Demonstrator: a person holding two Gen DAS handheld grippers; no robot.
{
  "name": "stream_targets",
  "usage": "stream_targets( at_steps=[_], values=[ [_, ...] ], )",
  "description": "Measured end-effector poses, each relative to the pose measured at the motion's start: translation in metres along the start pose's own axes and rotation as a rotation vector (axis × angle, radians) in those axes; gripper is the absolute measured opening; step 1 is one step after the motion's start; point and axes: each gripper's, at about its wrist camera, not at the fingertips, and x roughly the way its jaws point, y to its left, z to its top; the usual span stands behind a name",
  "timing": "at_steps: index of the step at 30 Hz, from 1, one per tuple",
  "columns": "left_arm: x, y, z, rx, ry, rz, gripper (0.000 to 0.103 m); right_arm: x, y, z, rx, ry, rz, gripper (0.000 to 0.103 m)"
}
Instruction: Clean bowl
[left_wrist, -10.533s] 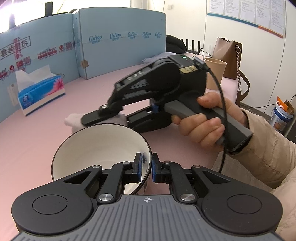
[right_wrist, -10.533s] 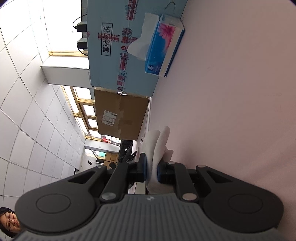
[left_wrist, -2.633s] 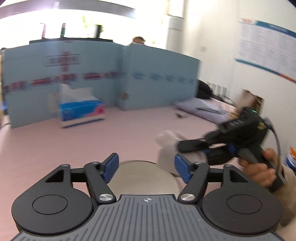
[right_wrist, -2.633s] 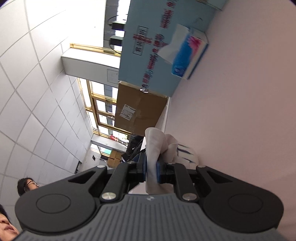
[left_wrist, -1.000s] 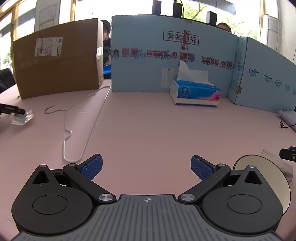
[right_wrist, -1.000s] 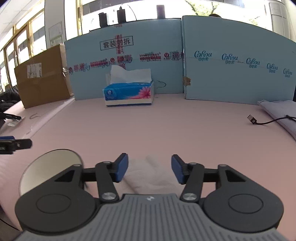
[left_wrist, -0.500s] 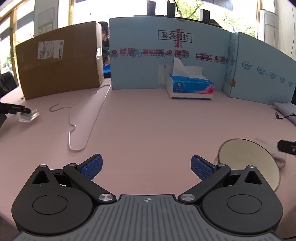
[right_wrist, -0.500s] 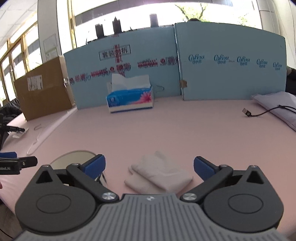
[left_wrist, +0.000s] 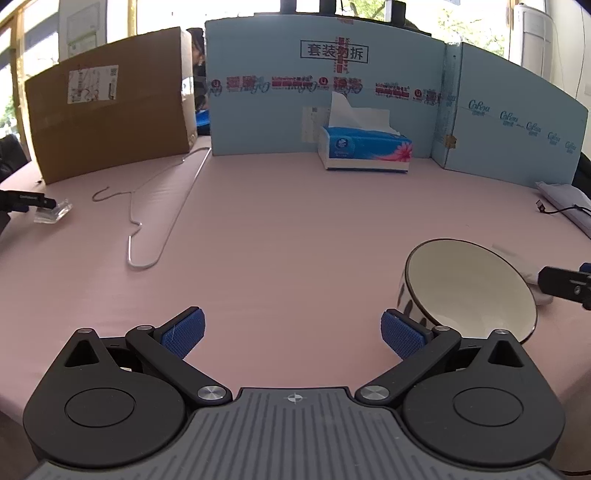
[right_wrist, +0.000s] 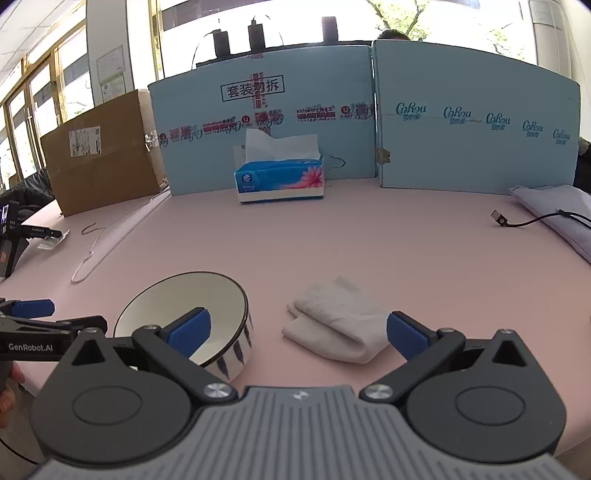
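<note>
Bowl (right_wrist: 192, 314) and cloth (right_wrist: 338, 323) lie loose on the table, side by side.
We hold both the left gripper (left_wrist: 293, 332) and the right gripper (right_wrist: 297, 328) wide and empty; wiping looks finished.

Far across the pink table (left_wrist: 295, 229), at about twelve o'clock, a blue tissue box (right_wrist: 279, 180) with a white tissue sticking up, set just in front of light blue cardboard panels (right_wrist: 472, 122) standing upright. At ten o'clock a brown cardboard box (left_wrist: 110, 122) standing on edge, with a thin wire hanger (left_wrist: 155, 206) lying flat on the table between it and the near side, and at nine o'clock a small clear plastic piece (left_wrist: 51, 212) near the table edge. At two o'clock a black cable (right_wrist: 524, 220) with a plug at its end, running onto a pale folded fabric (right_wrist: 554, 206) at the table's right edge.
</note>
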Motion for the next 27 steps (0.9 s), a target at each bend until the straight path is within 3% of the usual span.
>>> stream_targets(
  at_steps=[27],
  values=[
    [0.0046, -0.0045, 0.0061, -0.029, 0.016, 0.047, 0.103, 0.0045, -0.0092, -0.0009, 0.021, 0.012, -0.016, 0.103]
  ],
)
